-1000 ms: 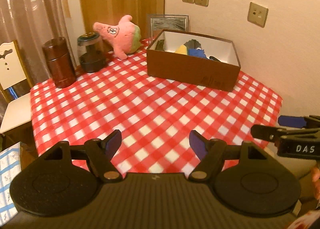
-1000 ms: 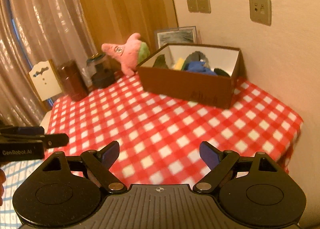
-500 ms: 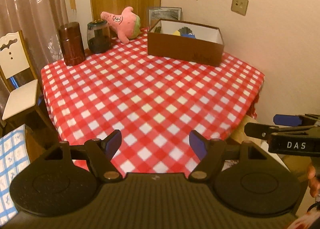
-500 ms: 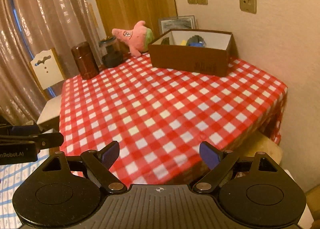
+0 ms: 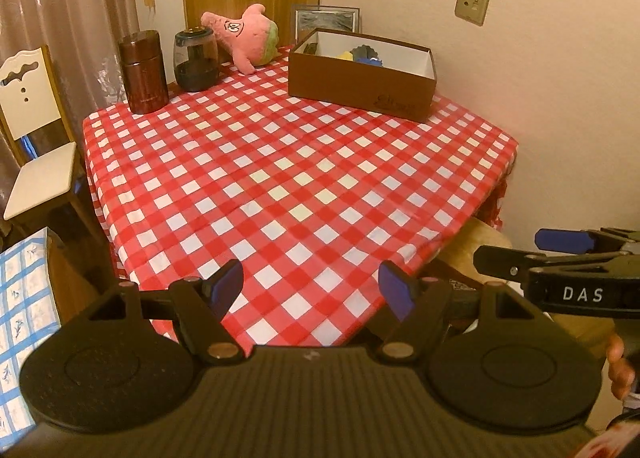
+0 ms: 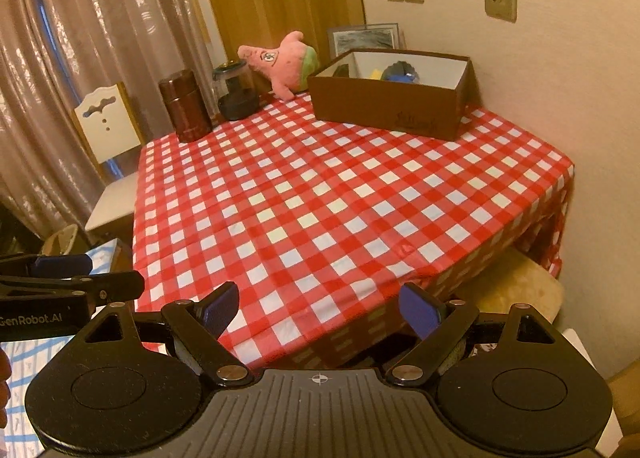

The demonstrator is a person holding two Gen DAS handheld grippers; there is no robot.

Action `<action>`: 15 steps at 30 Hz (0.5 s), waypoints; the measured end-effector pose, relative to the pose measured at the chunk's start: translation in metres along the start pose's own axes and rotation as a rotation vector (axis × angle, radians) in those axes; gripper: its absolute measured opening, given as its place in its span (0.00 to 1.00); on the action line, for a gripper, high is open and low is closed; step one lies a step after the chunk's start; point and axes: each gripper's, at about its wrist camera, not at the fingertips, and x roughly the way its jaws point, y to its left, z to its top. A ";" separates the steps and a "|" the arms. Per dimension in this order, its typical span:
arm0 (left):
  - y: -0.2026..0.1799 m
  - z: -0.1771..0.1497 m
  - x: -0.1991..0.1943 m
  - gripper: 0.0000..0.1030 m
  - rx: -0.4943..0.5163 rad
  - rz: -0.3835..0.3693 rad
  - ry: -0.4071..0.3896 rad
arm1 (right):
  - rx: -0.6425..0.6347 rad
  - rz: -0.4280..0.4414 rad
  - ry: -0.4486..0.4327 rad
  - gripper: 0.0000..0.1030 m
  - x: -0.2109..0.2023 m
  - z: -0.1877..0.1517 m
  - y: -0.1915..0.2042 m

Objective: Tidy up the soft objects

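A pink star-shaped plush toy lies at the far corner of the red checked table. Beside it stands a brown open box with blue, yellow and dark soft items inside. My left gripper hangs open over the table's near edge, nothing between its blue pads. My right gripper is open too, off the table's near corner and empty. Each gripper shows at the edge of the other's view: the right gripper, the left gripper.
A dark brown canister and a glass jar with dark contents stand at the table's far left. A framed picture leans on the wall behind the box. A white chair is to the left, a cushioned stool under the table's right.
Both grippers have pulled back from the table, so the box and plush now look smaller and farther. Both stay open and empty.
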 end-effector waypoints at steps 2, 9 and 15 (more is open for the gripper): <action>-0.005 0.002 -0.002 0.71 -0.003 0.005 0.000 | 0.001 -0.004 0.005 0.84 0.000 -0.001 0.002; -0.019 0.003 -0.005 0.71 0.003 0.010 0.001 | -0.004 0.004 0.007 0.84 -0.007 -0.002 -0.012; -0.026 0.003 -0.004 0.71 0.009 0.013 0.002 | 0.003 0.007 0.006 0.84 -0.009 -0.002 -0.018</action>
